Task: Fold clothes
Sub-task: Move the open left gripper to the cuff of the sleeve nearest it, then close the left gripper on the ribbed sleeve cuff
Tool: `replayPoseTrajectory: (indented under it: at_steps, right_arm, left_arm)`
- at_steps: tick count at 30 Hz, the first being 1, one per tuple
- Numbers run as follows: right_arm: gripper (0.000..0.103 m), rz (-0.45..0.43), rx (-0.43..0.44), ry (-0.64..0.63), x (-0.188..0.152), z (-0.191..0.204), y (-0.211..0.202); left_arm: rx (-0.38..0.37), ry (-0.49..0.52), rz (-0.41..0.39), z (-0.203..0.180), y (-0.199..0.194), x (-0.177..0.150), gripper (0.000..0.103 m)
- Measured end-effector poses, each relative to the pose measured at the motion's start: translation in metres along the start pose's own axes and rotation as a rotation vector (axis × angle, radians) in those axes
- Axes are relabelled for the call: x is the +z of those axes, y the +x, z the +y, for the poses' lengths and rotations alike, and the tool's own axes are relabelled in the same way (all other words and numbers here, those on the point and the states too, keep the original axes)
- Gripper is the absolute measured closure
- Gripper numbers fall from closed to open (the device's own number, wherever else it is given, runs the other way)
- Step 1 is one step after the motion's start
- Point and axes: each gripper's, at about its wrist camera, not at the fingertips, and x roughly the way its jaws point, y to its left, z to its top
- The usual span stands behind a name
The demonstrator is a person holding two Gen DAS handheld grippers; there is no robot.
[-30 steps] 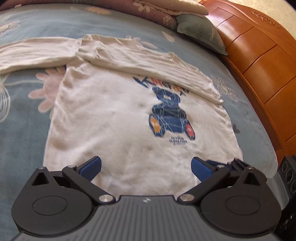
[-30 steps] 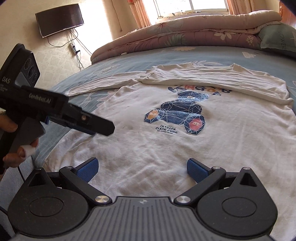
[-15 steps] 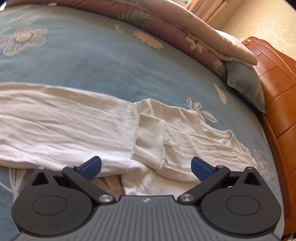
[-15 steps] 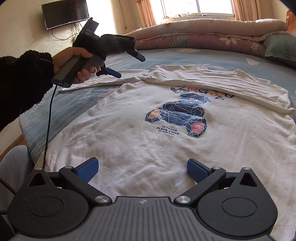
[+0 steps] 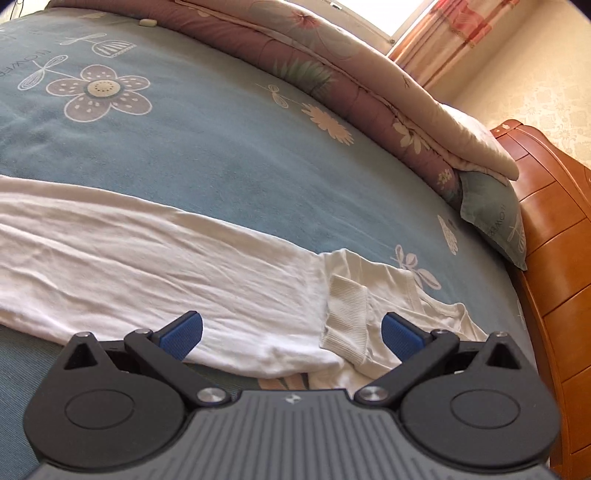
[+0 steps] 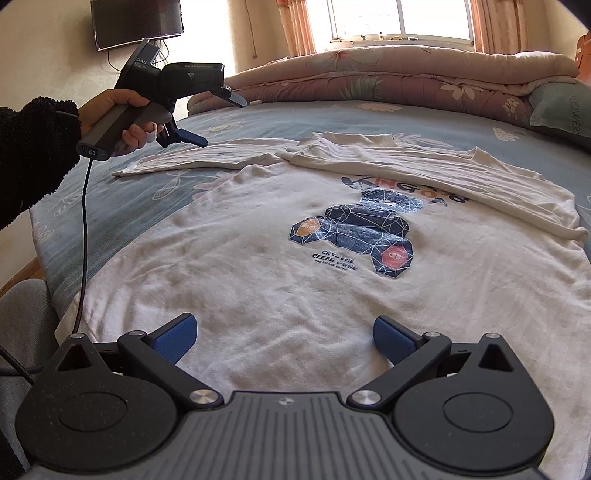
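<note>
Now my left gripper (image 5: 291, 328) hovers with fingers wide over the shirt (image 6: 295, 266) sleeve (image 5: 147, 266); my right gripper (image 6: 283, 338), fingers wide too, hovers at the hem near the bed (image 5: 221, 147) edge

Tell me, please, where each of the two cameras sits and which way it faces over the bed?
Left wrist: on the left tongs, low over the outstretched sleeve, facing the folded quilt and headboard; only its own open blue fingers show.
Right wrist: on the right tongs, above the shirt hem, facing the window; it shows its own open fingers, plus the left hand and dark sleeve cuff holding the left tongs.
Shared: the outstretched sleeve, the blue bedsheet, the quilt.
</note>
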Motion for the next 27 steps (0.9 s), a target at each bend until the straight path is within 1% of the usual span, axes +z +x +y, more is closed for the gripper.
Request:
replayPoseTrajectory:
  at_steps: [4,5,6,9,11,13,16,18,19,23,27]
  right_arm:
    - [0.000,-0.006,-0.001,-0.001,-0.001,-0.001,0.000]
    - [0.000,-0.007,0.000,0.000,-0.001,-0.001,0.001]
    - [0.000,-0.009,0.001,0.001,-0.002,-0.002,0.001]
    - [0.000,-0.014,0.001,-0.003,-0.003,-0.002,0.001]
    - [0.000,-0.017,-0.003,-0.008,-0.003,-0.001,0.002]
    - [0.000,-0.019,-0.010,-0.016,-0.003,0.000,0.002]
    - [0.000,-0.021,-0.014,-0.022,-0.004,0.001,0.003]
    - [0.000,-0.025,-0.012,-0.017,-0.005,0.000,0.003]
    - [0.000,-0.027,-0.011,-0.015,-0.005,0.000,0.003]
    - [0.000,-0.035,-0.009,-0.011,-0.006,-0.001,0.003]
    - [0.000,-0.034,0.004,0.021,-0.003,-0.004,0.002]
  left_arm:
    - [0.073,-0.071,0.028,0.033,0.012,-0.003,0.001]
    - [0.064,-0.091,0.028,0.042,0.010,-0.005,0.001]
    - [0.037,-0.106,0.017,0.049,0.005,-0.006,0.001]
    - [0.048,-0.138,-0.028,0.060,-0.017,-0.001,0.001]
    - [0.028,-0.148,-0.068,0.071,-0.029,0.005,0.001]
    - [0.030,-0.180,-0.100,0.085,-0.037,0.012,0.001]
    - [0.056,-0.235,-0.092,0.108,-0.032,0.016,0.001]
    - [0.066,-0.265,-0.077,0.124,-0.029,0.008,0.001]
    - [0.057,-0.281,-0.081,0.130,-0.031,0.004,0.001]
    - [-0.027,-0.353,-0.128,0.148,-0.053,-0.008,0.001]
    - [-0.073,-0.426,-0.190,0.169,-0.077,-0.016,0.001]
